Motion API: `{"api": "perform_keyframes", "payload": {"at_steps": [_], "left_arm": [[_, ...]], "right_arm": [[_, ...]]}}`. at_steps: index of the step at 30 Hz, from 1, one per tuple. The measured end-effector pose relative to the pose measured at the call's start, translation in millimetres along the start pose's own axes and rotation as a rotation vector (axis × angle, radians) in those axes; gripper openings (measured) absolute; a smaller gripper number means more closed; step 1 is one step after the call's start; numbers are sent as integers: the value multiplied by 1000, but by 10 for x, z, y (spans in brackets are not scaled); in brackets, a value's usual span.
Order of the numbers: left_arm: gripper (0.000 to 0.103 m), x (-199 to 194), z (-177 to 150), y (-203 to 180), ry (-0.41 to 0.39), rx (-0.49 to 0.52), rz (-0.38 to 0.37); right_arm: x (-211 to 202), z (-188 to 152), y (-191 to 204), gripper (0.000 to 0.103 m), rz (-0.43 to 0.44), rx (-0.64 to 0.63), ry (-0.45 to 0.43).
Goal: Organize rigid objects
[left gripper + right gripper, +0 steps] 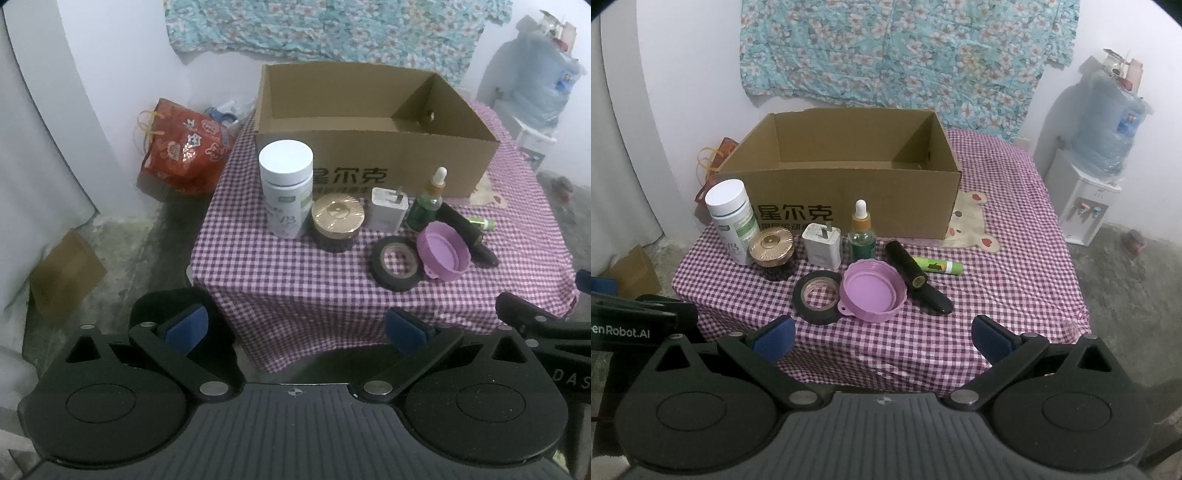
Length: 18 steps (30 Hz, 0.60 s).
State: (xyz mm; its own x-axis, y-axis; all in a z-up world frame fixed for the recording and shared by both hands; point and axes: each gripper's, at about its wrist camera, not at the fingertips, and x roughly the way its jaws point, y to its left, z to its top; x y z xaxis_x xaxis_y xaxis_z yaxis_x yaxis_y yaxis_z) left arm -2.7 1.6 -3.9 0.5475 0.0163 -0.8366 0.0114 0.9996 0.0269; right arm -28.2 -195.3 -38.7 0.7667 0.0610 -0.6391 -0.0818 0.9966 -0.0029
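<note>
An open, empty cardboard box stands at the back of a checked table. In front of it stand a white bottle, a gold-lidded jar, a white charger and a green dropper bottle. Nearer lie a black tape roll, a purple lid, a black tube and a green tube. My left gripper and right gripper are open and empty, short of the table's front edge.
A red gift bag and a small carton sit on the floor at the left. A water dispenser stands at the right. A floral cloth hangs on the wall.
</note>
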Motion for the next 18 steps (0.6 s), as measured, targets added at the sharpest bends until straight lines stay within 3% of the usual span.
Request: {"api": "perform_keyframes", "payload": {"at_steps": [18], "left_arm": [[103, -4, -11, 8, 0, 0, 1]], "right_arm": [[-1, 2, 7, 103, 0, -2, -2]]}}
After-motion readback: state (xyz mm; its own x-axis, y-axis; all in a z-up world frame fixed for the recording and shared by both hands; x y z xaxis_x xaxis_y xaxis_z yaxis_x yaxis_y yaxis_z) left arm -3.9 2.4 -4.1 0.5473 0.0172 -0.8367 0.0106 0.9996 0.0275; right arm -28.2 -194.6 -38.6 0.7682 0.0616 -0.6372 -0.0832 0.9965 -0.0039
